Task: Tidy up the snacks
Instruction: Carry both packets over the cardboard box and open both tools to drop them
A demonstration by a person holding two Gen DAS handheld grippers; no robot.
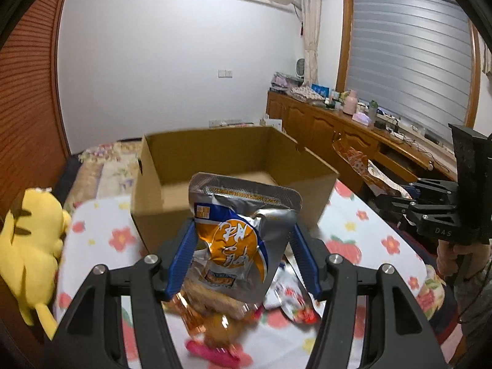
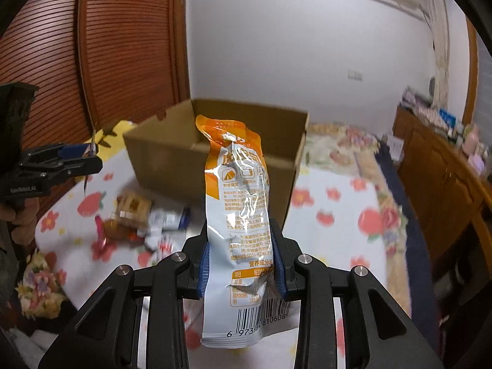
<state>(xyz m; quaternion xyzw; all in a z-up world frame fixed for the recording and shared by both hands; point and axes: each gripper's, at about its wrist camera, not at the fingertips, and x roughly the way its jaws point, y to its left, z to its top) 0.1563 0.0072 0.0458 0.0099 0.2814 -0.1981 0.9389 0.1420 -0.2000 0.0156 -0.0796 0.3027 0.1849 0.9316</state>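
My left gripper (image 1: 243, 230) is shut on a silver and orange snack pouch (image 1: 243, 230), held above the table just in front of an open cardboard box (image 1: 172, 203). My right gripper (image 2: 243, 240) is shut on a tall orange and white snack packet (image 2: 240, 215), held upright in front of the same box (image 2: 172, 153). The right gripper with its packet shows at the right edge of the left wrist view (image 1: 396, 206). The left gripper shows at the left edge of the right wrist view (image 2: 89, 156). Several loose snacks (image 2: 144, 218) lie on the flowered tablecloth near the box.
A yellow plush toy (image 1: 33, 240) sits at the table's left edge. A wooden sideboard (image 1: 338, 123) with clutter runs along the right wall under a window blind. A bed with a flowered cover (image 2: 344, 141) lies beyond the table.
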